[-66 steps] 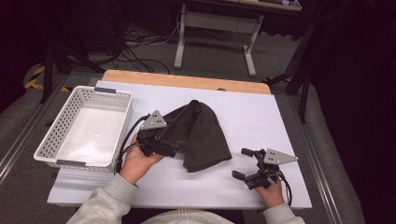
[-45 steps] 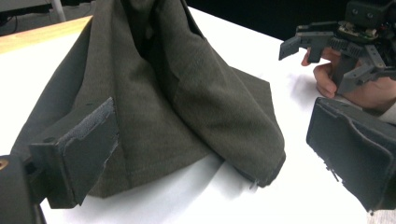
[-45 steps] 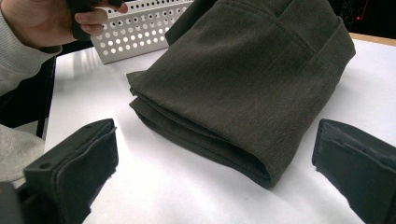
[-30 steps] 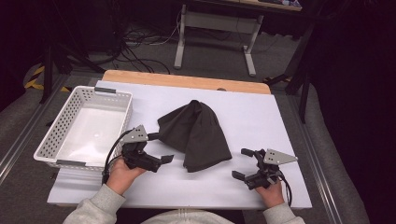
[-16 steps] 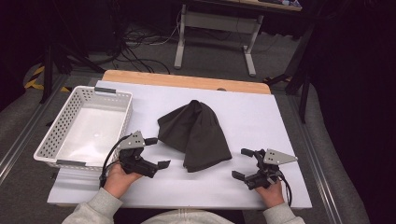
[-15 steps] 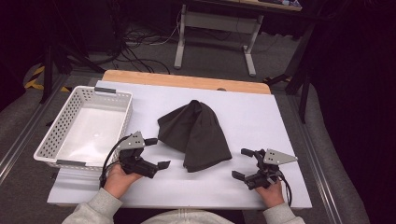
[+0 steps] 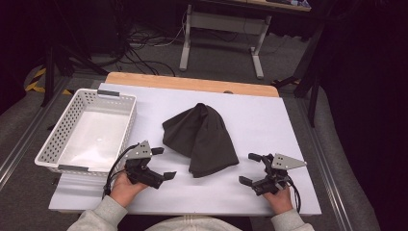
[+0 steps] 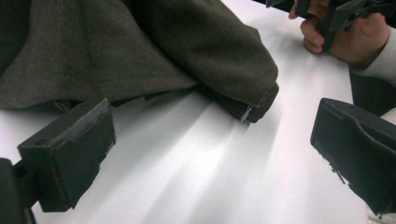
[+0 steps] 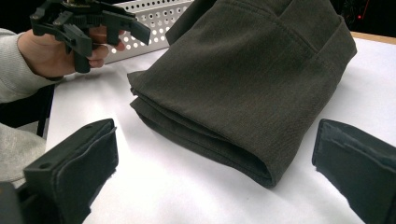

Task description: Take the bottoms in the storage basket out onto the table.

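A folded dark grey garment (image 7: pixel 202 137) lies in the middle of the white table (image 7: pixel 269 120); its folded edges show in the left gripper view (image 8: pixel 154 56) and the right gripper view (image 9: pixel 252 79). My left gripper (image 7: pixel 163 163) rests near the front edge, left of the garment, open and holding nothing (image 8: pixel 210 158). My right gripper (image 7: pixel 250 168) sits at the front right, also open and holding nothing (image 9: pixel 215 172), with its jaws pointing at the garment's near corner. Neither touches the cloth.
A white perforated basket (image 7: pixel 89 132) with nothing in it stands at the table's left, its wall showing behind the left hand (image 9: pixel 154 23). A wooden strip (image 7: pixel 192 83) runs along the far edge. Beyond it are table legs and cables on the floor.
My left gripper has let go of the garment and drawn back toward the front edge, now open on the table. The garment lies still. My right gripper has not moved.
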{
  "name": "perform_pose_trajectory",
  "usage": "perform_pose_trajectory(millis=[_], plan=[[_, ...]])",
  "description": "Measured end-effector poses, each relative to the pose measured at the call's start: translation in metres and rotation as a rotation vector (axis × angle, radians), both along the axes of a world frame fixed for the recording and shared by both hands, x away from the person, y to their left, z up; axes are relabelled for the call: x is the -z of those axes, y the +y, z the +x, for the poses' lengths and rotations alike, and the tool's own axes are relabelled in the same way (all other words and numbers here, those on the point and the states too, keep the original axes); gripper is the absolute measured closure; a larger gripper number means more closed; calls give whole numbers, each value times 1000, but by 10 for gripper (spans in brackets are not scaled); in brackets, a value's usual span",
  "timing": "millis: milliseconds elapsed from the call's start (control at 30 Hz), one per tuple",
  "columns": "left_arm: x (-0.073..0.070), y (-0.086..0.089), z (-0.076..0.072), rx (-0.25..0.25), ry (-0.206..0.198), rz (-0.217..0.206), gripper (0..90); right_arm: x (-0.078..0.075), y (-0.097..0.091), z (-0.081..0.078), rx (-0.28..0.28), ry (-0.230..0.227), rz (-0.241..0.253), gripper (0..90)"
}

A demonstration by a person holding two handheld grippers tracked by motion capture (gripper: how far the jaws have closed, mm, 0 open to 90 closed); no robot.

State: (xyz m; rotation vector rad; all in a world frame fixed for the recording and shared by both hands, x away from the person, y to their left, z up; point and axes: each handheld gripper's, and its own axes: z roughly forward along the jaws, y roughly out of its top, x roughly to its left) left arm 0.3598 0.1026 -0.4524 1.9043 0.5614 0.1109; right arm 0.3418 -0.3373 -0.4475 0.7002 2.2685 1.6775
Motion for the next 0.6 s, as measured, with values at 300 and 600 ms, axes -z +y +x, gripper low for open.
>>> perform_pose_trajectory(millis=[300,600], plan=[[13,1,2,-12,13,22,5,0,0,0,-3,0,1,9],[13,1,2,-10,-5,15,3,0,1,-1,-8,-1,0,9]])
